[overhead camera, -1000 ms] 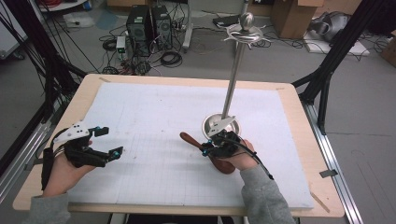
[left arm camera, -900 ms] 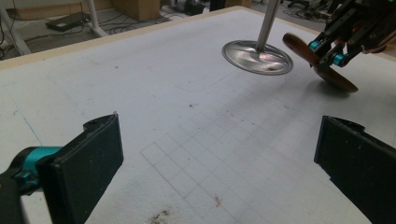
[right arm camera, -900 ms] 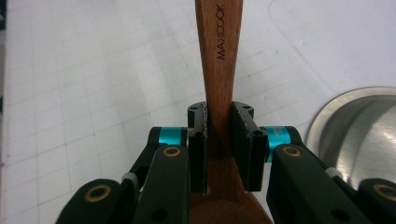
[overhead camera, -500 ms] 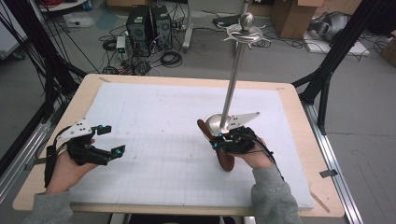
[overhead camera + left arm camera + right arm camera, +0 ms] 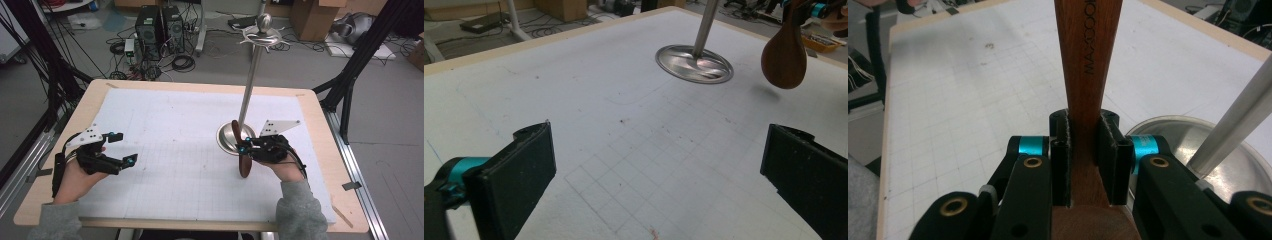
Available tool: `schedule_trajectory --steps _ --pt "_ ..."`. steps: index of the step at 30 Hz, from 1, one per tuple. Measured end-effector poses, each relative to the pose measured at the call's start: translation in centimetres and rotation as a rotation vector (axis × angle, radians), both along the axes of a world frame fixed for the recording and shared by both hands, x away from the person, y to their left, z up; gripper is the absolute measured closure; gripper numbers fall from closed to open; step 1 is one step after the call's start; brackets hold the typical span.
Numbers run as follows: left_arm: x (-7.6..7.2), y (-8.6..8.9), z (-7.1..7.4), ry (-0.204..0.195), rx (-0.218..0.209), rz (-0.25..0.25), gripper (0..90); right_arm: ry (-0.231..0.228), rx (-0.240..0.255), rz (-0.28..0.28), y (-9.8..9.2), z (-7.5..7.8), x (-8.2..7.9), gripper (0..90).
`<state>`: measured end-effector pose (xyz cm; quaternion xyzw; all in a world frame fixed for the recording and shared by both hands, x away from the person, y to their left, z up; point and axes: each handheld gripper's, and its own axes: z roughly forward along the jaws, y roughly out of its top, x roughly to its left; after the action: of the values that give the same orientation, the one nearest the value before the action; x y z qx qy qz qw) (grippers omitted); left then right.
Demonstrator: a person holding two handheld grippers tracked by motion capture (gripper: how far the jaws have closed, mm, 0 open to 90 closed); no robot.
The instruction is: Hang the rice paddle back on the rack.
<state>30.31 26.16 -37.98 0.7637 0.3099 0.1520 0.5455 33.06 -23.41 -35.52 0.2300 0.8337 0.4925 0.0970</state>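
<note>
The worktop point(image 5: 165, 100) was a pale wooden board under a white gridded mat point(image 5: 170, 150), flecked with small dark marks. Behind its far edge lay a grey floor strewn with cables, two black computer towers point(image 5: 160, 25) and cardboard boxes. Near the right edge stood a metal stand point(image 5: 252, 75), its round base point(image 5: 231, 137) flat on the mat and its pole rising to a ball top.

The wooden spoon point(image 5: 243, 159) hung in the air just in front of that base, clear of the mat, bowl towards the near edge. The right gripper point(image 5: 246, 148) had its jaws clamped narrow on the spoon's handle point(image 5: 1088, 60), which ran straight up between the pads in the right gripper view. The left gripper point(image 5: 124, 148) sat near the left edge, jaws wide and holding nothing, well apart from the spoon.

Against a second before, the spoon had come up off the mat and swung from lying slantwise to pointing along the worktop's depth, and the right hand had shifted towards the right edge. The left gripper had barely stirred.
</note>
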Motion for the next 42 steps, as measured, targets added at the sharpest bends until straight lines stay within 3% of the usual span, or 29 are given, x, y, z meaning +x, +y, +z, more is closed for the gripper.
schedule_trajectory --steps 11,13,16,18,26,42 --pt "0.2 0.0 -0.2 0.011 -0.006 0.004 1.8 -0.030 0.092 -0.013 -2.2 0.9 -0.1 77.7" --pt "0.2 0.0 -0.2 0.011 -0.007 0.005 1.8 -0.040 0.122 -0.015 -2.8 1.2 0.0 77.7" --pt "0.2 -0.1 -0.3 0.014 -0.008 0.005 1.7 -0.012 0.197 0.021 -3.7 1.4 0.2 77.7" --pt "0.1 -0.1 -0.4 0.016 -0.005 0.006 1.8 -0.017 0.221 0.028 -4.3 1.4 0.4 77.8" --pt "0.1 0.2 -0.5 0.020 -0.004 0.014 1.7 -0.029 0.201 0.001 -5.9 2.3 0.5 77.8" --pt "-0.4 0.4 -0.4 0.009 -0.008 0.018 1.8 -0.075 0.194 -0.027 -8.5 6.1 1.4 77.8"
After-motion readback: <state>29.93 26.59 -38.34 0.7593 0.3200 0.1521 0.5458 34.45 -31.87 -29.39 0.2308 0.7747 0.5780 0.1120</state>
